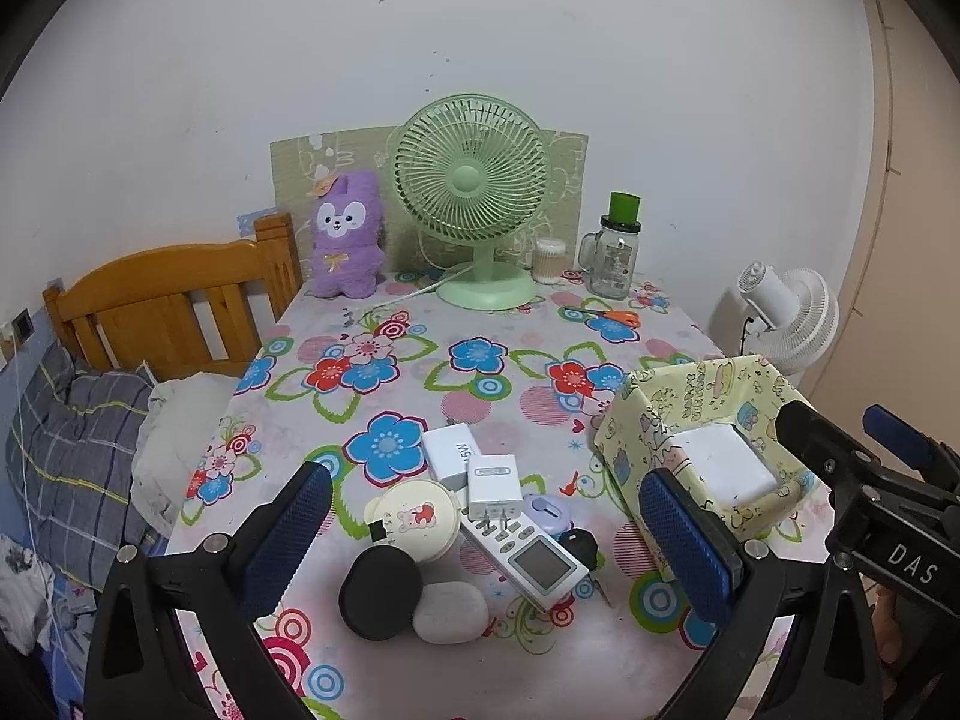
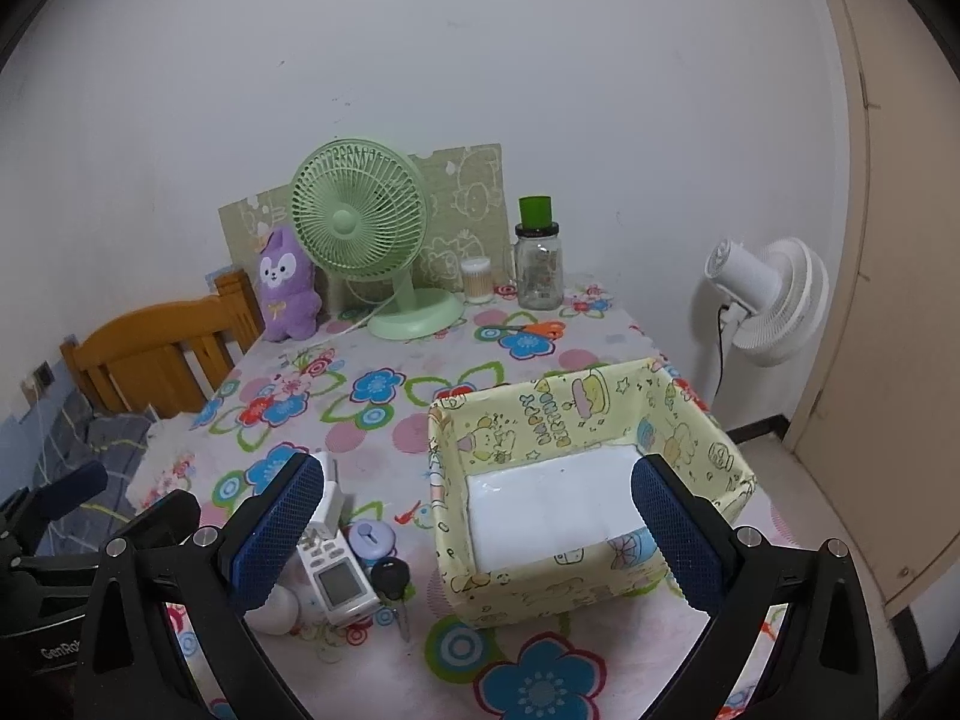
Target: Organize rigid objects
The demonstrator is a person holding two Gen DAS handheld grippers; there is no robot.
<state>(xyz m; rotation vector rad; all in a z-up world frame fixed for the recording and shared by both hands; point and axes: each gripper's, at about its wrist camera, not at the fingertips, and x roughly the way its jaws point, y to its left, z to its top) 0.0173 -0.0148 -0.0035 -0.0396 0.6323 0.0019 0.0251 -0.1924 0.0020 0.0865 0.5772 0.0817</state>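
Remote beside apparently empty box

A plain white wall stands behind the worktop. A wooden bed headboard is left, a white standing fan right.

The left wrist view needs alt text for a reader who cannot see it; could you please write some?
Open left gripper hovers above a cluster of small items: white remote control, two white chargers, round black case. An empty yellow cartoon-print box sits to the right on the floral tablecloth.
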